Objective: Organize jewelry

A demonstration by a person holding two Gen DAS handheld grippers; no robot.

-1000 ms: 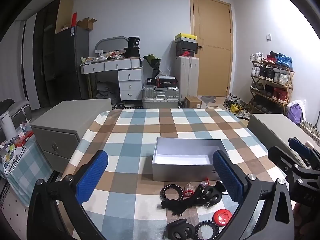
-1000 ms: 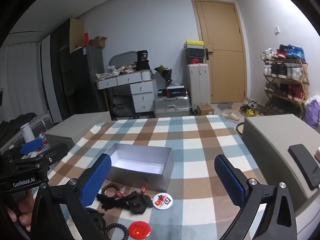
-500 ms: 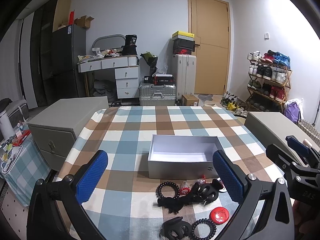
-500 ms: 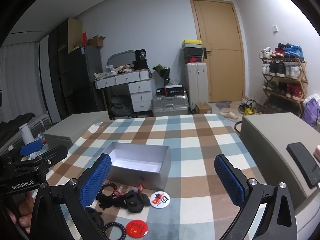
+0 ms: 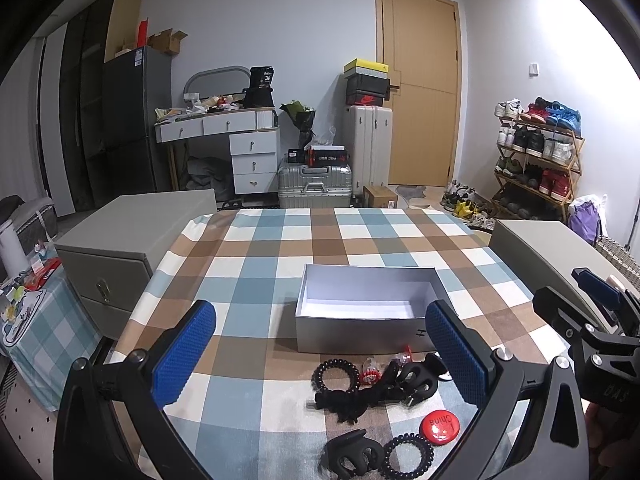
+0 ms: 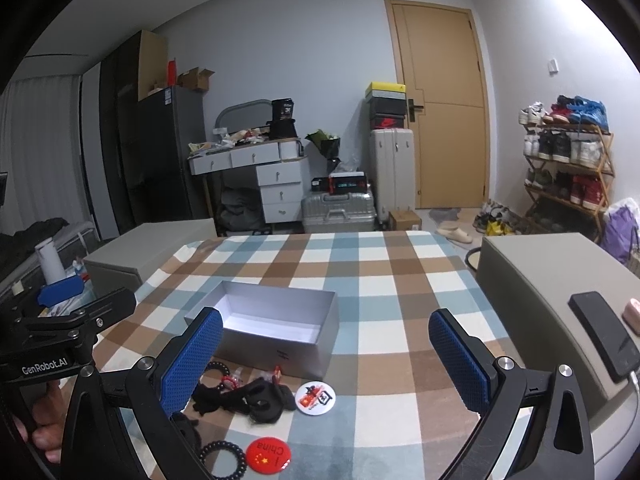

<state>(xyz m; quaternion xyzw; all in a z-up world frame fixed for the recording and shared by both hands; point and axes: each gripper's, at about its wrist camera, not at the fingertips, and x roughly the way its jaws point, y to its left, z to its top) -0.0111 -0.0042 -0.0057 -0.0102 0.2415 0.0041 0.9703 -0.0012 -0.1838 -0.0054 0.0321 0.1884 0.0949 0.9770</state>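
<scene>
Start of sort. My left tool point(image 5: 320, 350) and right tool point(image 6: 326, 354) both spread wide, empty, hovering. Jewelry pile point(image 5: 376, 390) on counter point(image 5: 260, 280), just before empty grey box point(image 5: 366, 312). Next: lower, pinch one piece.

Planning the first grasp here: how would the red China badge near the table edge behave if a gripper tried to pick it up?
The red China badge lies flat on the checked tablecloth, so the jaws would probably struggle to get under it. Its glossy face suggests it may slip. Pushed, it would likely slide rather than roll.
</scene>
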